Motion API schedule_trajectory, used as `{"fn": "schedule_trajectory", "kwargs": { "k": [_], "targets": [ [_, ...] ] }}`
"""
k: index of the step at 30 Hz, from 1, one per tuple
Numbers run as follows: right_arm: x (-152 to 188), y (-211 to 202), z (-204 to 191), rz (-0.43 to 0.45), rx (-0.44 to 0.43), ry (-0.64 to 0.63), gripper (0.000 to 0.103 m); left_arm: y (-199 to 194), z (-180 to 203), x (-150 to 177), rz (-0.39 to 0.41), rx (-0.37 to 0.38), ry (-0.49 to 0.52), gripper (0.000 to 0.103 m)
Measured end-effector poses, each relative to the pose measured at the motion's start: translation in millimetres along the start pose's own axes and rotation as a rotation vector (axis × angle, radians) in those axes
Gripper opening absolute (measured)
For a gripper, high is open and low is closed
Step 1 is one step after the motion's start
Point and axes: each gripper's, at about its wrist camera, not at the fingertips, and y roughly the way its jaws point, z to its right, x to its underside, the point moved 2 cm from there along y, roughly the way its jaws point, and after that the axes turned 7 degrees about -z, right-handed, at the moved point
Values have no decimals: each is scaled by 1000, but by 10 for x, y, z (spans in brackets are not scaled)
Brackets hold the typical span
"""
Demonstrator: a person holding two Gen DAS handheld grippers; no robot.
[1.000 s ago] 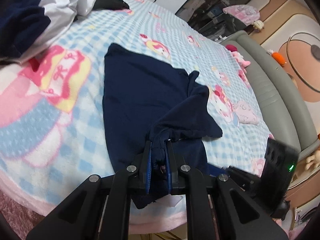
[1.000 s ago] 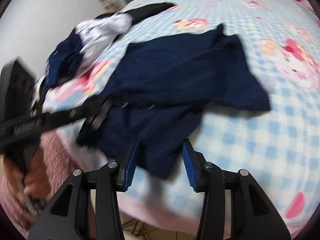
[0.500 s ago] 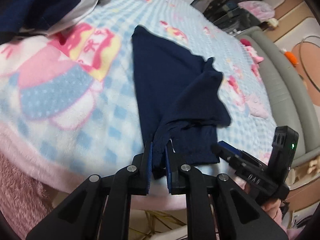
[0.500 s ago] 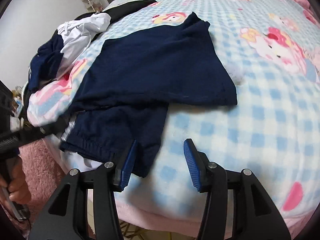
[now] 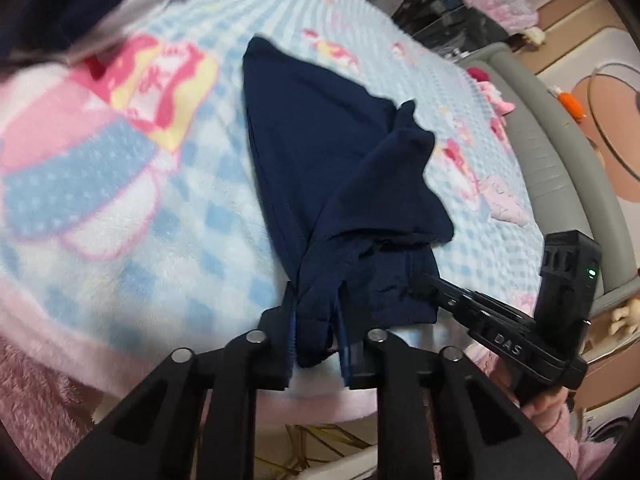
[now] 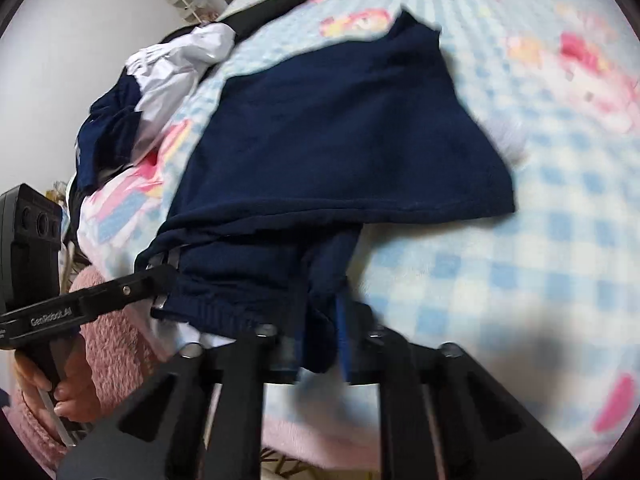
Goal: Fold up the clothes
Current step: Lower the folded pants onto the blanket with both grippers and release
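Observation:
A navy garment (image 5: pixel 332 152) lies half folded on the blue checked blanket (image 5: pixel 120 208), its near hem at the bed's front edge. My left gripper (image 5: pixel 316 316) is shut on the hem's left corner. My right gripper (image 6: pixel 320 332) is shut on the hem's right corner; it also shows in the left wrist view (image 5: pixel 432 284) at the garment's right side. The garment (image 6: pixel 340 128) fills the middle of the right wrist view, and the left gripper (image 6: pixel 160 280) shows there at its left corner.
A heap of navy and white clothes (image 6: pixel 160 80) sits at the far left of the bed. A grey padded bed frame (image 5: pixel 560 160) runs along the right. The pink blanket edge (image 5: pixel 80 344) hangs at the front.
My right gripper has moved in and shut on the hem's right corner; it was open before. My left gripper has kept its hold and pulled the hem toward the bed's front edge.

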Motion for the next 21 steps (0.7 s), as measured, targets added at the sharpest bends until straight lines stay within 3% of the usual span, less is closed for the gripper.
{"fn": "schedule_trajectory", "kwargs": {
  "k": [2, 5, 7, 9, 13, 16, 18, 21],
  "targets": [
    [53, -129, -59, 31, -6, -8, 5, -71, 4, 15, 0, 4, 7, 16],
    [120, -147, -82, 44, 34, -14, 6, -68, -84, 28, -23, -21, -10, 26],
    [117, -55, -92, 34, 83, -7, 18, -142, -98, 33, 8, -19, -9, 41],
    [106, -110, -50, 62, 77, 19, 22, -155, -22, 43, 22, -52, 41, 50],
    [55, -246, -115, 131, 64, -35, 30, -113, 178, 67, 29, -149, 169, 50],
    [80, 3, -121, 47, 89, -49, 30, 17, 68, 63, -30, -236, 131, 50],
    [147, 120, -6, 2, 131, -23, 29, -60, -34, 67, -32, -238, 82, 50],
    [181, -103, 82, 67, 139, -11, 29, -248, 4, 52, 16, -212, 97, 48]
  ]
}}
